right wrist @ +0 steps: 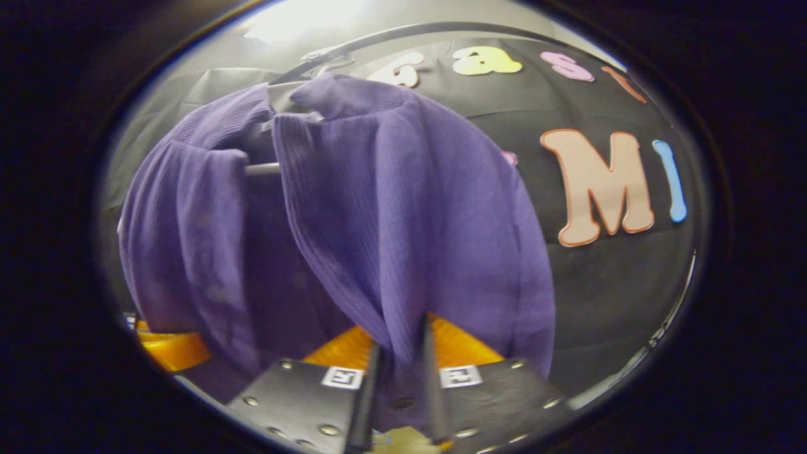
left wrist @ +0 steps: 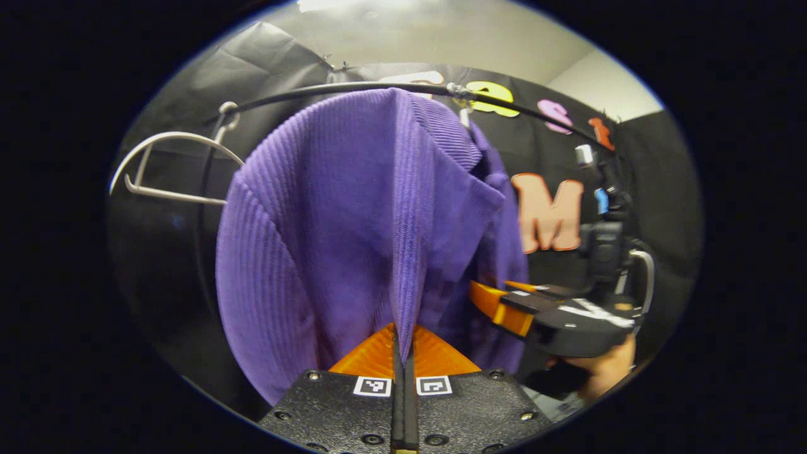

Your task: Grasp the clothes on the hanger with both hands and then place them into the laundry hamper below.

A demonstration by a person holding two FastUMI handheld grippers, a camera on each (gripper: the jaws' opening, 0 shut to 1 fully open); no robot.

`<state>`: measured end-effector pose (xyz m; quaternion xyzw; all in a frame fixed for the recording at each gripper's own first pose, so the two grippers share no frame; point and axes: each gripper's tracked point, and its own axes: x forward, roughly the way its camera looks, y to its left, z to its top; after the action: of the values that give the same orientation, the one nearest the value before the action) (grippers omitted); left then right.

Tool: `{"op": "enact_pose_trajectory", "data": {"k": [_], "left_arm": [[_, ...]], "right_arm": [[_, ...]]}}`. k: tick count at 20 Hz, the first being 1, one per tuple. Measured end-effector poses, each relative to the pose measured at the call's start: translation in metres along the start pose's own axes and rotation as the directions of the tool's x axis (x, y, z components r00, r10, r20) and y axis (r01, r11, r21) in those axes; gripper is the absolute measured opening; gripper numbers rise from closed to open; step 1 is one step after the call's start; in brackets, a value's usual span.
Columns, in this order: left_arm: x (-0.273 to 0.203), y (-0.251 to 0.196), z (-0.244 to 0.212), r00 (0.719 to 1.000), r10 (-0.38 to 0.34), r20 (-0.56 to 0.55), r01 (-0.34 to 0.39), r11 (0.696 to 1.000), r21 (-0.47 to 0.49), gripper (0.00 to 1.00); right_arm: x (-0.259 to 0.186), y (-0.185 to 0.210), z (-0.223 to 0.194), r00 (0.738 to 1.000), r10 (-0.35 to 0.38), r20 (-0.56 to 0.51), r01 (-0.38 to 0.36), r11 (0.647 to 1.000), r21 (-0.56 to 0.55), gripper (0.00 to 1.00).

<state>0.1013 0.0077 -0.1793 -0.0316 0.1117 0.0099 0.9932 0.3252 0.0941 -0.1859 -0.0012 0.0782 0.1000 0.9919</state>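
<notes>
A purple ribbed garment [left wrist: 353,233] hangs from the black rail [left wrist: 353,89], beside an empty white hanger [left wrist: 165,170]. The left claw [left wrist: 403,353] points level at it, fingers pinched tight on a fold. The right claw [right wrist: 397,362] tilts slightly upward, a thicker fold clamped between its fingers.

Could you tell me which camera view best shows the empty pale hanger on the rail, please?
The left gripper view: the empty pale curved hanger hangs in full on the thin black rail, left of the purple ribbed knit garment. In the right gripper view that garment spreads wide, and I cannot make out that hanger there.
</notes>
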Motion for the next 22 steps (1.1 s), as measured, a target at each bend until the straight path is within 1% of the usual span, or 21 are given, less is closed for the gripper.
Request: {"op": "enact_pose_trajectory", "data": {"k": [1, 2, 3, 4, 5, 6, 8, 9, 11, 12, 16, 18, 20, 22], "left_arm": [[-0.007, -0.009, 0.004, 1.000, -0.027, 0.004, 0.027, 1.000, 0.017, 0.00], [-0.014, -0.012, 0.010, 0.999, -0.051, 0.016, 0.051, 0.998, 0.033, 0.00], [-0.021, -0.019, 0.015, 0.996, -0.087, 0.020, 0.086, 0.996, 0.036, 0.00], [-0.027, -0.028, 0.018, 0.991, -0.131, 0.024, 0.130, 0.991, 0.024, 0.00], [-0.034, -0.035, 0.024, 0.985, -0.169, 0.030, 0.169, 0.986, 0.009, 0.00], [-0.042, -0.038, 0.032, 0.981, -0.191, 0.036, 0.191, 0.982, 0.000, 0.00], [-0.060, -0.037, 0.048, 0.974, -0.220, 0.058, 0.221, 0.975, -0.008, 0.02], [-0.069, -0.035, 0.058, 0.970, -0.231, 0.075, 0.232, 0.973, -0.010, 0.00], [-0.085, -0.030, 0.075, 0.964, -0.244, 0.104, 0.246, 0.969, -0.007, 0.00], [-0.092, -0.024, 0.081, 0.963, -0.243, 0.115, 0.245, 0.969, -0.006, 0.02], [-0.114, 0.003, 0.112, 0.962, -0.212, 0.172, 0.212, 0.977, 0.020, 0.00], [-0.119, 0.022, 0.125, 0.965, -0.176, 0.196, 0.173, 0.984, 0.034, 0.00], [-0.126, 0.038, 0.144, 0.960, -0.151, 0.235, 0.148, 0.989, 0.032, 0.02], [-0.129, 0.058, 0.163, 0.953, -0.113, 0.281, 0.108, 0.994, 0.034, 0.00]], "right_arm": [[0.002, -0.004, 0.000, 1.000, -0.010, 0.003, 0.010, 1.000, -0.003, 0.14], [-0.003, -0.005, 0.000, 1.000, -0.012, 0.002, 0.012, 1.000, -0.007, 0.19], [-0.006, -0.008, 0.004, 1.000, -0.026, 0.013, 0.026, 1.000, -0.005, 0.16], [-0.011, -0.013, 0.011, 0.999, -0.032, 0.033, 0.032, 0.999, -0.011, 0.16], [-0.018, -0.016, 0.011, 0.999, -0.034, 0.034, 0.035, 0.999, -0.011, 0.10], [-0.016, -0.011, 0.013, 0.999, -0.015, 0.029, 0.015, 1.000, -0.011, 0.04], [-0.022, -0.014, 0.021, 0.999, -0.021, 0.034, 0.021, 1.000, 0.007, 0.04], [-0.026, -0.016, 0.024, 0.999, -0.024, 0.034, 0.024, 1.000, 0.019, 0.04], [-0.032, -0.029, 0.033, 0.997, -0.064, 0.039, 0.063, 0.998, 0.011, 0.04], [-0.037, -0.031, 0.039, 0.996, -0.076, 0.054, 0.076, 0.997, 0.005, 0.04], [-0.054, -0.045, 0.071, 0.980, -0.156, 0.124, 0.159, 0.987, -0.014, 0.04], [-0.057, -0.055, 0.087, 0.963, -0.217, 0.157, 0.226, 0.973, -0.041, 0.04], [-0.058, -0.061, 0.100, 0.944, -0.270, 0.188, 0.286, 0.956, -0.066, 0.04], [-0.058, -0.064, 0.112, 0.924, -0.307, 0.229, 0.337, 0.936, -0.103, 0.04]]}}
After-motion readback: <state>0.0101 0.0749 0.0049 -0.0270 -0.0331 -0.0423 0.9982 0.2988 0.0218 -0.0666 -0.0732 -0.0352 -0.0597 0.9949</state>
